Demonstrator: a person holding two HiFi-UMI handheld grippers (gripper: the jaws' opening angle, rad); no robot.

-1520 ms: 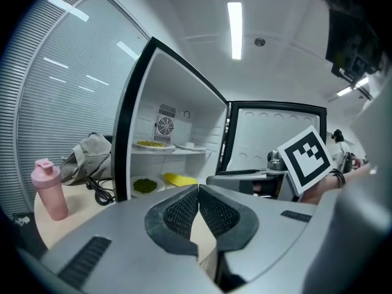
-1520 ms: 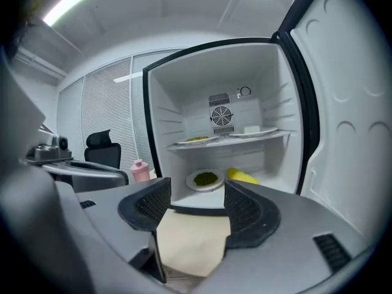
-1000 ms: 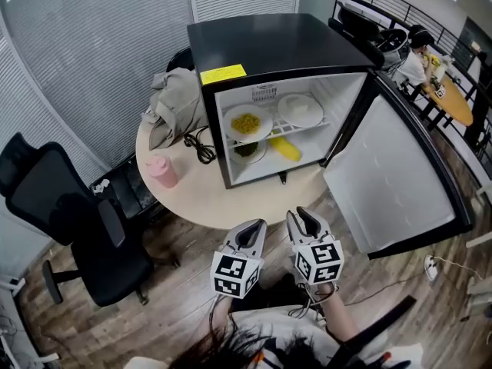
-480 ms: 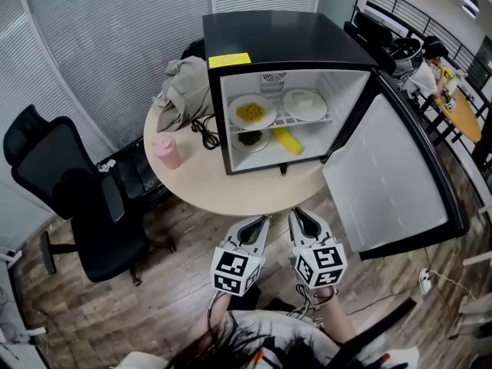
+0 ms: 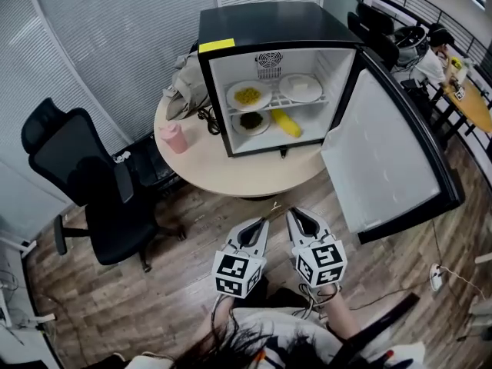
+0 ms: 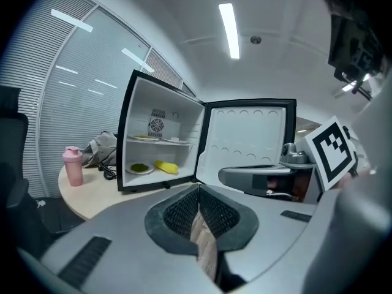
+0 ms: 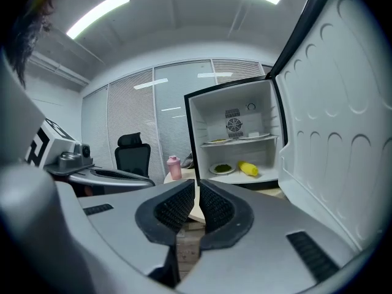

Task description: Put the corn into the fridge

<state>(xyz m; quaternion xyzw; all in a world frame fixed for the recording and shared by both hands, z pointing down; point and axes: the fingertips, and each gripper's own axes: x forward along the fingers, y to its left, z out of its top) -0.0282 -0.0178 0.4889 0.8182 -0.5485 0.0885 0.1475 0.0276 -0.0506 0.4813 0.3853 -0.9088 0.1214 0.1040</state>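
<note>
Lying on the floor of the fridge (image 5: 261, 25), under its shelf and just right of the plate of greens (image 5: 250, 121), the corn (image 5: 285, 123) is already inside, so the main step looks done. Both grippers hang well in front of the fridge, clear of it: the left gripper (image 5: 260, 224) has its jaws together on nothing, and the right gripper (image 5: 297, 216) has just been closing its jaws, which stand all but together with nothing between them. What seems left, at most, is shutting the door (image 5: 384, 156), which stands wide open at the fridge's right.
</note>
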